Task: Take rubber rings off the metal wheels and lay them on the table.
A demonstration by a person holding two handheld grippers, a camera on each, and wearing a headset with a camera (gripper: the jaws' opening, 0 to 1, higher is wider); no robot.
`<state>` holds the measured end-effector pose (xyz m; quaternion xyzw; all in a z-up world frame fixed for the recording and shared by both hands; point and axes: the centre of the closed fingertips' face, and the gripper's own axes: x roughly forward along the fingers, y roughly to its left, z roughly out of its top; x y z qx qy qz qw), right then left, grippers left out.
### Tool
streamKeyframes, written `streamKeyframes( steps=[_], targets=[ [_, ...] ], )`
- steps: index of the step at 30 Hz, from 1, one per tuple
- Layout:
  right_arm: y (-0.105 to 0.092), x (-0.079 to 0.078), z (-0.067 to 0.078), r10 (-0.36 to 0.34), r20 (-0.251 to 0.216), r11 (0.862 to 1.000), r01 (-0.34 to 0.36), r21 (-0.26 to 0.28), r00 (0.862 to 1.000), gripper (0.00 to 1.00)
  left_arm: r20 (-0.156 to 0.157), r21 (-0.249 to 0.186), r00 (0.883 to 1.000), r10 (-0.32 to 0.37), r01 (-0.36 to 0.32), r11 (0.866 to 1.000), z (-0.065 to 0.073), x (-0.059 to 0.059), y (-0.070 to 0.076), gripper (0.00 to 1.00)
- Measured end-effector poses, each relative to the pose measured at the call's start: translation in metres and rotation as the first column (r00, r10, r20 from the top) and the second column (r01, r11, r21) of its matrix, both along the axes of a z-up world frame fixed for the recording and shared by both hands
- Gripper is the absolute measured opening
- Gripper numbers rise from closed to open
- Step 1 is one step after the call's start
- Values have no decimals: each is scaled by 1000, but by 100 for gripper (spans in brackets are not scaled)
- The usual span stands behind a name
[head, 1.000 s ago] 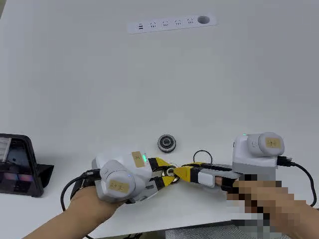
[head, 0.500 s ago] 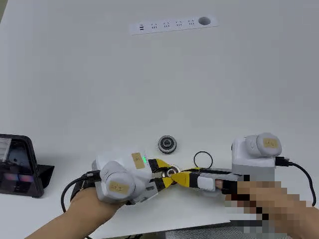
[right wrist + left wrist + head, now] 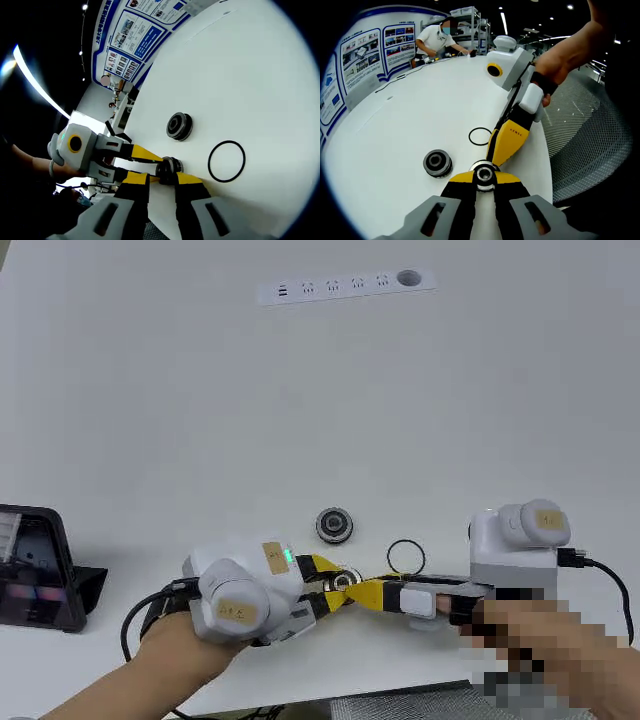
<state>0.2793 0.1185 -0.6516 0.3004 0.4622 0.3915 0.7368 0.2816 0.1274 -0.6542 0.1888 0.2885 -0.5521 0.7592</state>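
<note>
One rubber ring [image 3: 209, 162] already lies on the table, near the held wheel [image 3: 484, 174]. The left gripper [image 3: 336, 586] pinches that wheel; the right gripper [image 3: 168, 174] sets its narrowed fingers at the rim (whether they grip its ring, I cannot tell). Just beyond the held wheel a second wheel [image 3: 334, 526] waits, seemingly still ringed.

Held wheel [image 3: 343, 583]: small metal disc with a silvery hub and dark centre, raised above the near worktop, clamped between the yellow tips of the left tool [image 3: 333, 585]; the right tool [image 3: 358, 590] closes its tips on the wheel's right side.
Loose wheel [image 3: 334, 525]: round, a dark band about its rim, bright hub, lying on the worktop just beyond the held wheel.
Rubber ring [image 3: 406, 557]: thin black hoop, lying flat on the worktop, right of the loose wheel, apart from both wheels.
</note>
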Motion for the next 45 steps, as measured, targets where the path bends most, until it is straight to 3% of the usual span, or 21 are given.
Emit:
streamKeyframes(
  steps=[14, 29, 45],
  targets=[
    [-5, 4, -11, -15, -4, 998, 14, -61, 1000, 4, 0, 0, 1000, 1, -1, 1000, 0, 0, 0, 13],
    [-4, 3, -8, 1, 36, 997, 2, -79, 999, 2, 0, 1, 1000, -2, 2, 1000, 0, 0, 0, 13],
    [-1, 3, -4, 6, 46, 997, -3, -77, 999, 2, 2, 6, 1000, -3, 3, 1000, 0, 0, 0, 13]
  ],
)
